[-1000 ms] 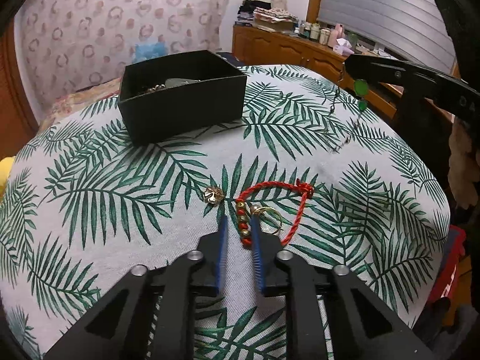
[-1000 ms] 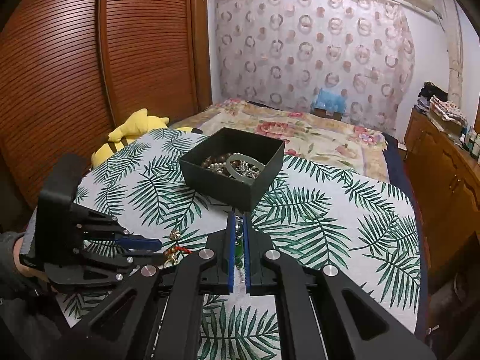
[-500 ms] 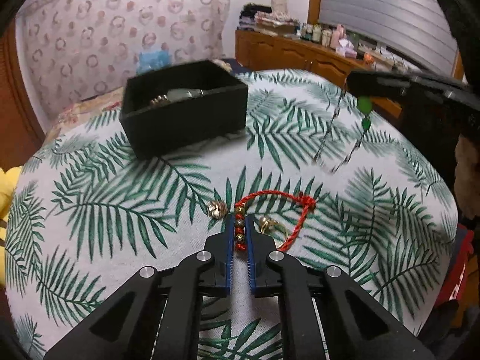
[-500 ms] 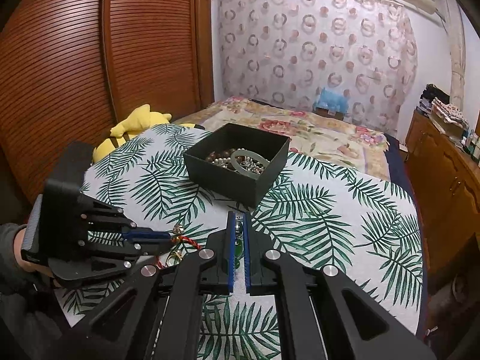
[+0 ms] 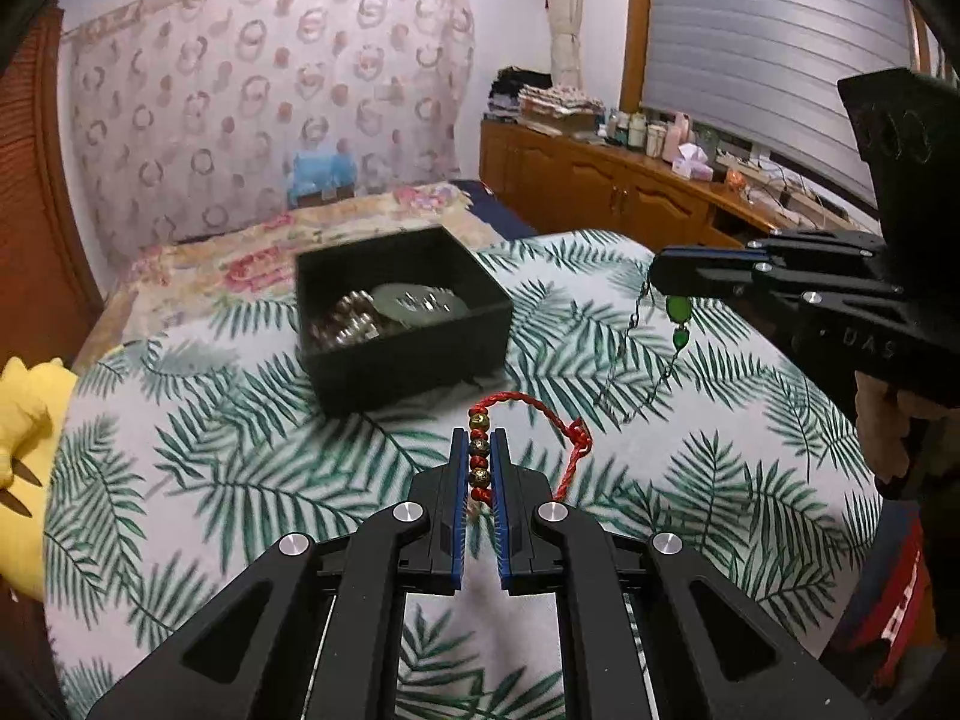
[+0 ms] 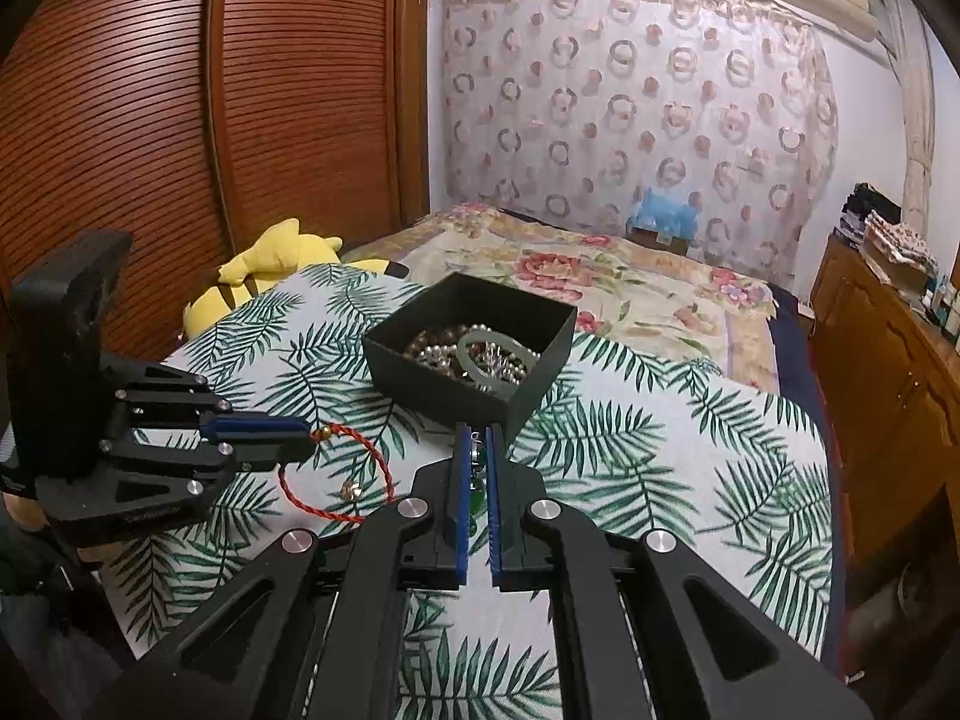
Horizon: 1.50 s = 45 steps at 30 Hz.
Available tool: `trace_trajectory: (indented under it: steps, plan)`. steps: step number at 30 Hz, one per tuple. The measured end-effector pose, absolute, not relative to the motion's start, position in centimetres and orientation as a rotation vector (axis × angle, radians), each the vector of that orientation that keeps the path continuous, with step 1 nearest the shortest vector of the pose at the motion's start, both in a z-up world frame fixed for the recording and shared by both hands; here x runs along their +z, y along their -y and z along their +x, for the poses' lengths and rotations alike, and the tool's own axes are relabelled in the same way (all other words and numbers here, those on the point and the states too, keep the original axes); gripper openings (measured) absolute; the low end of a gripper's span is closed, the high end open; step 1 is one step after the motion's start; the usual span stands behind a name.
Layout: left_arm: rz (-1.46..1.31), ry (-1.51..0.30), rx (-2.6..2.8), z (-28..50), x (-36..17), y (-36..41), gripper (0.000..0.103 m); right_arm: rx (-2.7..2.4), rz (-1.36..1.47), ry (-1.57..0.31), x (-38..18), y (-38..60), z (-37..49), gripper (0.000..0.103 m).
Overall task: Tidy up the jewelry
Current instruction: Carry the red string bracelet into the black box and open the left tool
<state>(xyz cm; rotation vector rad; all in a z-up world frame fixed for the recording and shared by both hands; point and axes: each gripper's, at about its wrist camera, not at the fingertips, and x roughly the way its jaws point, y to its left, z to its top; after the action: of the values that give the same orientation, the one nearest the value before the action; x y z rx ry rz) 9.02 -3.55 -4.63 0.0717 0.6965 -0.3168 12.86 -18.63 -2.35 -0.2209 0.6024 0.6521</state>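
Palm-print cloth (image 6: pixel 630 420) carries black box (image 6: pixel 540 384) holding jewelry (image 6: pixel 474 354).

The left tongs (image 5: pixel 480 450) pinch the beaded part of a red cord bracelet (image 5: pixel 480 462), its loop hanging over the palm-leaf cloth (image 5: pixel 240 450). Beyond stands a black box (image 5: pixel 414 360) of jewelry; the right tongs (image 5: pixel 666 276) dangle a green-stoned chain (image 5: pixel 678 312).

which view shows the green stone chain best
The left wrist view: the green stone chain hangs in full below the right gripper. In the right wrist view only green beads show, squeezed between that gripper's fingers.
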Motion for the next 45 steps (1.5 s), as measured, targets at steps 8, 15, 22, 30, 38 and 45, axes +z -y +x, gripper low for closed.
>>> trace_trajectory:
  steps: [8, 15, 22, 30, 38, 45]
  plan:
    - [0.070, -0.649, -0.285, 9.9, -2.6, 2.2, 0.006, 0.654, -0.239, -0.590, -0.5, 17.0, 15.5, 0.006]
    - [0.075, -0.619, -0.256, 10.6, -1.4, 1.3, 0.006, 0.666, -0.234, -0.579, 1.3, 14.9, 18.3, 0.006]
    - [0.067, -0.606, -0.231, 11.6, -0.8, 0.3, 0.006, 0.662, -0.254, -0.578, 1.8, 12.2, 21.1, 0.006]
    - [0.059, -0.617, -0.206, 13.0, -1.0, -0.9, 0.006, 0.641, -0.197, -0.633, 0.5, 10.8, 24.3, 0.006]
    - [0.062, -0.619, -0.194, 14.5, -0.8, -1.2, 0.006, 0.632, -0.138, -0.702, -1.4, 11.0, 26.3, 0.037]
    - [0.074, -0.629, -0.184, 17.0, -1.0, -0.4, 0.006, 0.592, -0.119, -0.710, -2.5, 13.4, 25.9, 0.037]
